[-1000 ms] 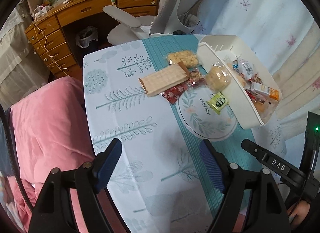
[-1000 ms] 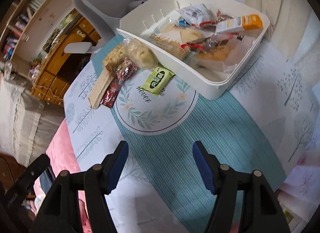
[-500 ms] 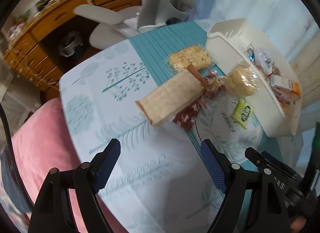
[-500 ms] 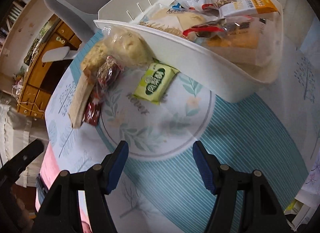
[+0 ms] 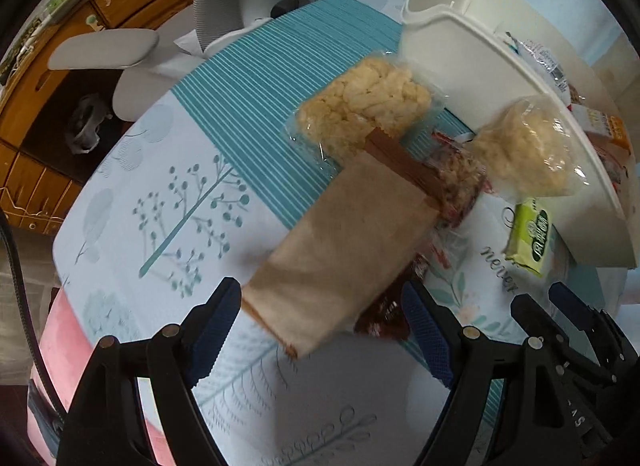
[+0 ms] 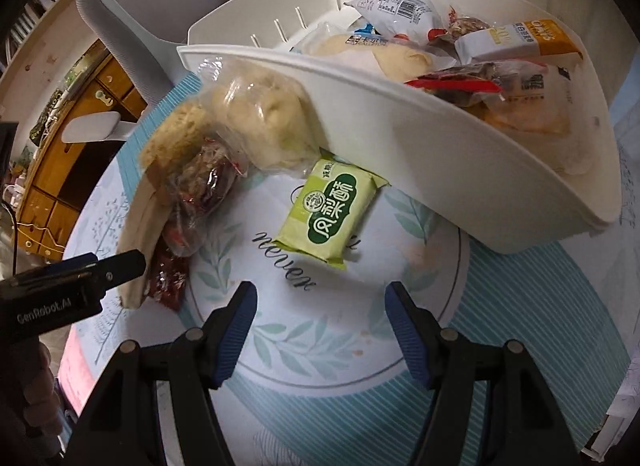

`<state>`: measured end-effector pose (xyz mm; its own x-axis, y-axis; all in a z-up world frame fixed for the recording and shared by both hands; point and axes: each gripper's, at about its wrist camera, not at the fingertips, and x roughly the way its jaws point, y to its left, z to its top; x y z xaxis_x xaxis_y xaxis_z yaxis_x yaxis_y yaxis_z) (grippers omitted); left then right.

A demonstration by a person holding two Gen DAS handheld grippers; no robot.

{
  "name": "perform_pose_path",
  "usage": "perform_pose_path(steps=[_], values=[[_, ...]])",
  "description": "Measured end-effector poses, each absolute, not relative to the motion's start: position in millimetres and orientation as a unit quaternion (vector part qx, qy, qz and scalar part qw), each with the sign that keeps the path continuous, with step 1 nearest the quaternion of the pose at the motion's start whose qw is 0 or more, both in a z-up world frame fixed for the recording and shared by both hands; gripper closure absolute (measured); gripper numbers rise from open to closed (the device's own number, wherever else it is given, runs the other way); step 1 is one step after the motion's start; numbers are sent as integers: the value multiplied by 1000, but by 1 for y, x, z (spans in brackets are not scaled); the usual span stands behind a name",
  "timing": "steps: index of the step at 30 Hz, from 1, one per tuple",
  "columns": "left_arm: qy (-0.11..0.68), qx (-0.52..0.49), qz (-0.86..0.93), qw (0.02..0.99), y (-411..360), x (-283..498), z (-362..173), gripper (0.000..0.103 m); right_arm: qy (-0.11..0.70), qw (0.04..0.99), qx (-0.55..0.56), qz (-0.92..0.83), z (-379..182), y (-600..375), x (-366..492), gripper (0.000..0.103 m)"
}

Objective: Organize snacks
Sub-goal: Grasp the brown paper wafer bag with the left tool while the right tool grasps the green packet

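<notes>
Loose snacks lie on the patterned tablecloth beside a white basket holding several packets. My left gripper stands open just above the near end of a flat tan cracker pack; its pads do not touch it. A red wrapper sticks out under the pack. Beyond lie a clear pack of puffed-rice cake and a round pale bun in clear wrap. My right gripper is open and empty, a little short of the green pineapple-cake packet.
A white office chair stands at the table's far edge, with a wooden desk behind it. Pink fabric lies off the table's near left edge. The left gripper's body shows at the left of the right wrist view.
Both grippers have come down and forward toward the snacks. The left one swung over to the tan cracker pack; the right one closed in on the green packet. Neither jaw opening changed visibly.
</notes>
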<state>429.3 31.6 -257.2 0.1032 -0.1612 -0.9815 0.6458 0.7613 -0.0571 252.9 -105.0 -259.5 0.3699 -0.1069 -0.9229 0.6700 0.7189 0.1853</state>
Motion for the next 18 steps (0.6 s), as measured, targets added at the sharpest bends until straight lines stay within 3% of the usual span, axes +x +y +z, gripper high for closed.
perform_pose_path(steps=[13, 18], values=[[611, 126, -297, 723, 34, 450, -279, 21, 494, 805, 173, -279, -275, -90, 279, 36], [596, 104, -294, 740, 38, 453, -281, 27, 481, 817, 152, -280, -276, -90, 287, 36]])
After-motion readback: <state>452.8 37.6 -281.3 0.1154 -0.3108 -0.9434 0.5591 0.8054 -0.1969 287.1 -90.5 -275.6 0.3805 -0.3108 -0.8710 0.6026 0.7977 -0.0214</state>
